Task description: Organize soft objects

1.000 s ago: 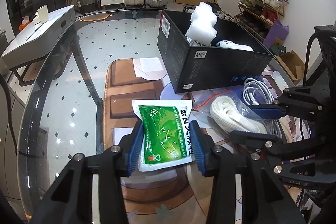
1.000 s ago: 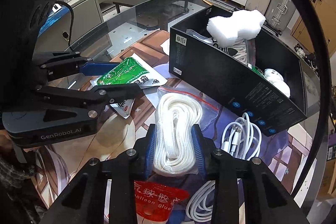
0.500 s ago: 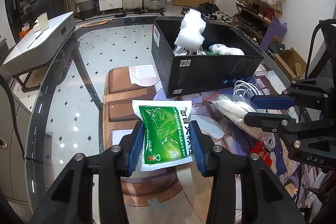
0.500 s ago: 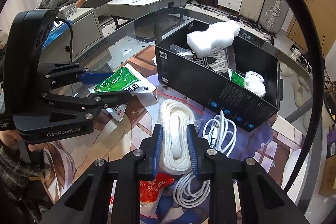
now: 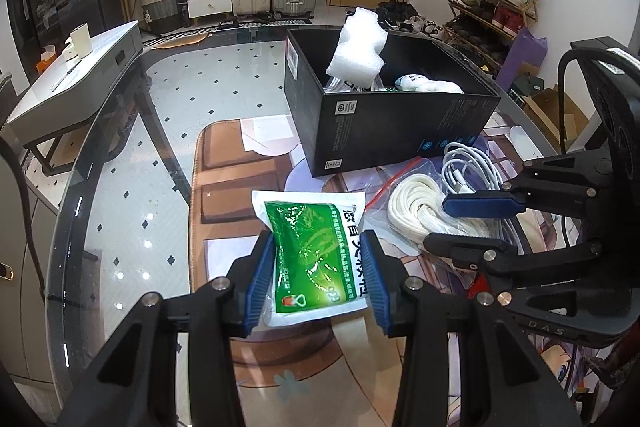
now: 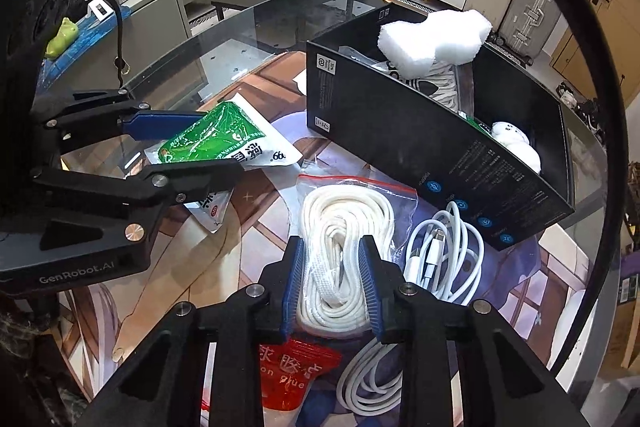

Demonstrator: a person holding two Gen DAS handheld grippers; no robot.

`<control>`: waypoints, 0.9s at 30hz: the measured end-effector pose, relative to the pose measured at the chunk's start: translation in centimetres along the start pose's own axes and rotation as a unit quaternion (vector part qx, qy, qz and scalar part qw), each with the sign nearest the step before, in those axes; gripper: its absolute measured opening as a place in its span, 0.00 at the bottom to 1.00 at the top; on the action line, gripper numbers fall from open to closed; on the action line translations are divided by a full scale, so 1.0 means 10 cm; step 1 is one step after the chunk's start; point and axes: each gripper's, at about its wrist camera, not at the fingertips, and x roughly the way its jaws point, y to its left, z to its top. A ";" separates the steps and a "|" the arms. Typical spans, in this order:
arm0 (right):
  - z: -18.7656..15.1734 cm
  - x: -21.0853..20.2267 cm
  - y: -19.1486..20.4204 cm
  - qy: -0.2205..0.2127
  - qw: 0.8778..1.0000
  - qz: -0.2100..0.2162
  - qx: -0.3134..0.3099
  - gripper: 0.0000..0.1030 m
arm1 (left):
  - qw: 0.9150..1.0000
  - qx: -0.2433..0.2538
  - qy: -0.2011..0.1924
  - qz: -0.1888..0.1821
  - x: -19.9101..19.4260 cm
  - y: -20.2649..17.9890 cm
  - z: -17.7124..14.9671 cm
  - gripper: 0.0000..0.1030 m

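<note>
A green and white packet (image 5: 316, 255) sits between the blue pads of my left gripper (image 5: 318, 281), which is shut on it just above the printed mat; the right wrist view shows the same packet (image 6: 216, 139) in that left gripper (image 6: 223, 141). My right gripper (image 6: 331, 283) has its pads against a clear bag of coiled white rope (image 6: 344, 219), and its jaws are opening. The left wrist view shows the right gripper (image 5: 435, 221) over the rope bag (image 5: 416, 207). An open black box (image 5: 400, 123) behind them holds white foam (image 5: 360, 47) and a white plush (image 5: 424, 85).
A coiled white cable (image 6: 444, 251) lies between the rope bag and the black box (image 6: 400, 131). A red glue packet (image 6: 296, 371) lies under my right gripper's fingers. Everything sits on a round glass table (image 5: 132, 163) with a printed mat; the left rim is close.
The right gripper squeezed the rope bag and raised it a little, then came back down with its jaws wider. The left gripper kept its hold on the green packet.
</note>
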 end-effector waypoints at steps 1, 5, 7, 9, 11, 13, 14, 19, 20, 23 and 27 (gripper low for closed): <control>0.01 0.02 0.03 0.004 1.000 -0.007 -0.008 0.30 | 1.000 0.000 -0.001 -0.001 -0.01 0.00 -0.01 0.41; 0.01 0.09 0.16 0.015 0.998 -0.044 -0.047 0.28 | 1.000 -0.002 -0.002 -0.004 -0.02 0.01 -0.01 0.41; 0.03 0.10 0.15 0.017 0.998 -0.041 -0.044 0.22 | 1.000 -0.004 -0.003 -0.005 -0.02 0.01 -0.02 0.41; 0.03 0.08 0.12 0.013 0.999 -0.032 -0.035 0.16 | 1.000 -0.005 -0.004 -0.006 -0.03 0.02 -0.02 0.41; 0.04 0.02 0.08 0.005 1.000 -0.018 -0.026 0.10 | 1.000 -0.004 -0.006 -0.005 -0.04 0.00 -0.01 0.41; 0.03 -0.04 0.06 -0.002 1.000 -0.009 -0.018 0.10 | 1.000 -0.005 -0.009 -0.004 -0.06 0.00 -0.01 0.41; 0.03 -0.07 0.06 -0.005 1.000 -0.007 -0.016 0.10 | 1.000 -0.006 -0.009 -0.004 -0.07 0.01 0.00 0.41; 0.03 -0.23 -0.04 -0.024 0.999 0.024 0.004 0.09 | 1.000 -0.008 -0.016 0.001 -0.13 0.06 0.01 0.40; 0.03 -0.27 -0.05 -0.030 0.999 0.025 0.007 0.09 | 1.000 -0.010 -0.017 0.002 -0.15 0.07 0.02 0.40; 0.05 -0.38 -0.12 -0.041 0.999 0.023 0.012 0.09 | 1.000 -0.008 -0.021 0.004 -0.19 0.06 0.04 0.40; 0.03 -0.53 -0.16 -0.059 0.998 0.015 0.013 0.09 | 1.000 -0.001 -0.029 0.004 -0.24 0.02 0.09 0.40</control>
